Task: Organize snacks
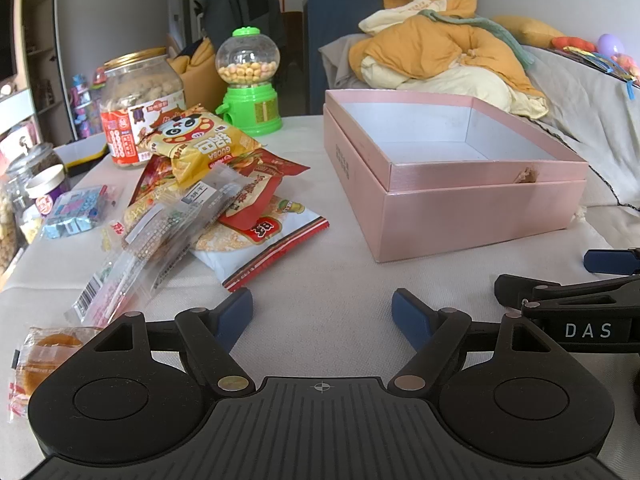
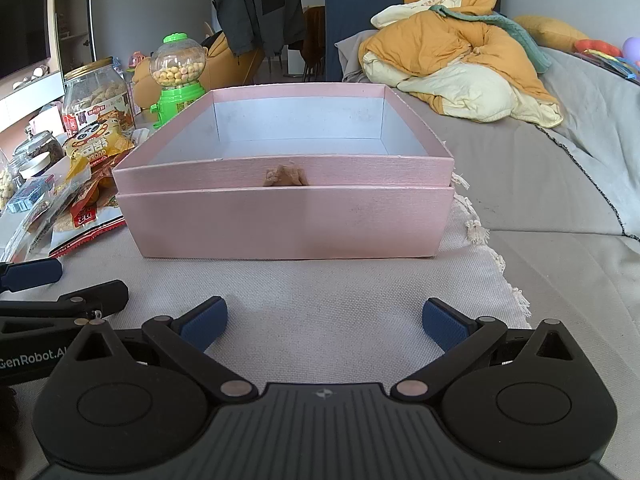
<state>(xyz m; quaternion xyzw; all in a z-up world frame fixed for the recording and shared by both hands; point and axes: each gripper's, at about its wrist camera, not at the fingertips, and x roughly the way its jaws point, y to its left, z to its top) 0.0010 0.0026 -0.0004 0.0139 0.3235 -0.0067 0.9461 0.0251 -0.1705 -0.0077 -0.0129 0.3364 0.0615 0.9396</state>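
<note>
An open pink box (image 1: 472, 208) with a bare white inside stands on the cloth-covered table; it also shows straight ahead in the right wrist view (image 2: 288, 220). A pile of snack packets (image 1: 208, 196) lies left of it, with a yellow panda bag (image 1: 200, 144) on top and a clear wrapped packet (image 1: 132, 264) nearest. A small wrapped cake (image 1: 44, 356) lies at the near left. My left gripper (image 1: 322, 316) is open and empty, low over the cloth before the pile. My right gripper (image 2: 324, 320) is open and empty, facing the box front.
A large snack jar (image 1: 140, 108) and a green candy dispenser (image 1: 250, 84) stand behind the pile. Smaller jars (image 1: 36, 184) line the left edge. A sofa with an orange quilt (image 1: 448, 52) lies behind and right of the box. The cloth's fringe (image 2: 496, 256) ends at right.
</note>
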